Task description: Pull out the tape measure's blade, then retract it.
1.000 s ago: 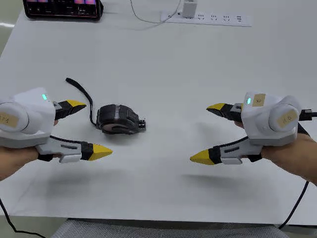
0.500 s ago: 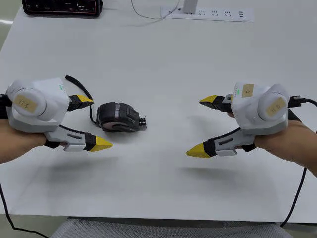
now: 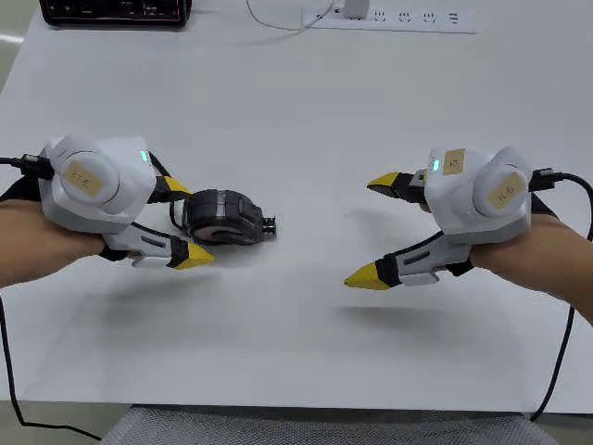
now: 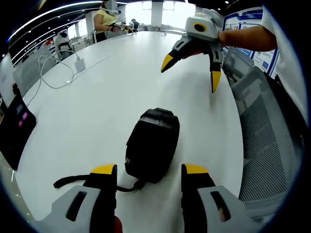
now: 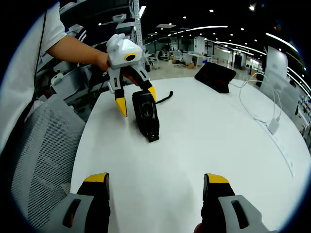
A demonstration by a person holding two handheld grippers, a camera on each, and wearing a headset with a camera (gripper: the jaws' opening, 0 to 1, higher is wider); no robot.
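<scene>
The tape measure [image 3: 222,218] lies with its rear end between the spread, empty jaw tips of the left gripper [image 3: 190,222], well ahead of the equally spread jaws of the right gripper [image 3: 371,229].

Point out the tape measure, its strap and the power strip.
tape measure [image 3: 220,217], head view, middle of its case.
strap [image 4: 70,180], left gripper view, midway along it.
power strip [image 3: 417,19], head view, its top face.

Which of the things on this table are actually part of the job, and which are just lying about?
For the job:
- tape measure, blade not yet pulled out
- left gripper, jaws open on either side of it
- right gripper, jaws open, off to the side

Just lying about:
- power strip
- white cable
- dark screen
</scene>
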